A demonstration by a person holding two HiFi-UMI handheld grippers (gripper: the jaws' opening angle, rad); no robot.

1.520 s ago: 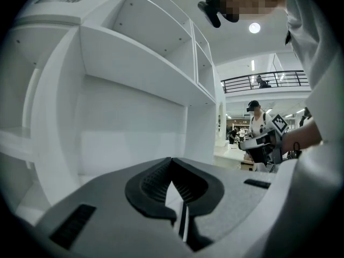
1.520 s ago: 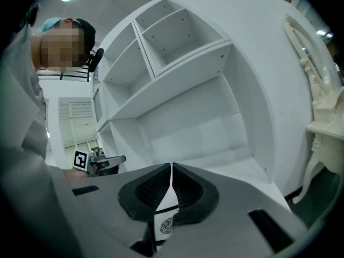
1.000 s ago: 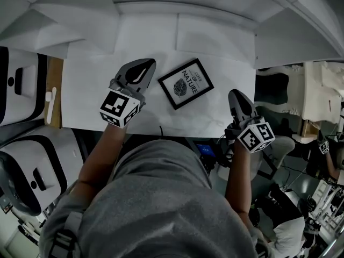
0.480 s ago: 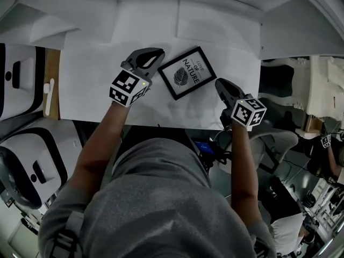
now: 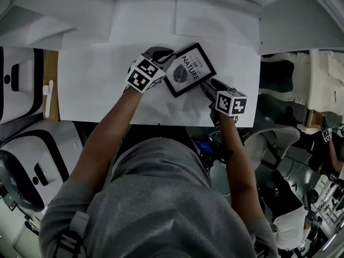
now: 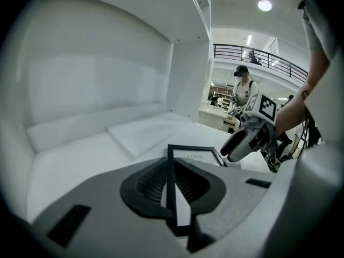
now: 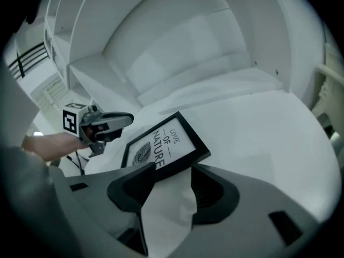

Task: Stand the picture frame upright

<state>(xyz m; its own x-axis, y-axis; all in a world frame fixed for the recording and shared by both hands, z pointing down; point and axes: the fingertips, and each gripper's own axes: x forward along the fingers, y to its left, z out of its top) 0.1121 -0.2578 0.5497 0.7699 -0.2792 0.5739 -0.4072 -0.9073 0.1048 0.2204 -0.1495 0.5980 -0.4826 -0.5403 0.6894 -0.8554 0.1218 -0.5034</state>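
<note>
- While the picture frame (image 5: 189, 69) lies flat and face up on the white surface (image 5: 97, 85), turned askew, I hold tongs at two sides of it.
- My left tongs (image 5: 164, 54) have just been opening to a narrow gap, and the frame's black corner shows in that gap.
- My right tongs (image 5: 207, 86) have just been opening wide and grip nothing, with their tips at the frame's near edge.

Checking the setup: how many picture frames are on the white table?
1. The picture frame lies flat, askew, near the middle of the table. The person's arms cover some of the table, so another could be hidden.
</note>
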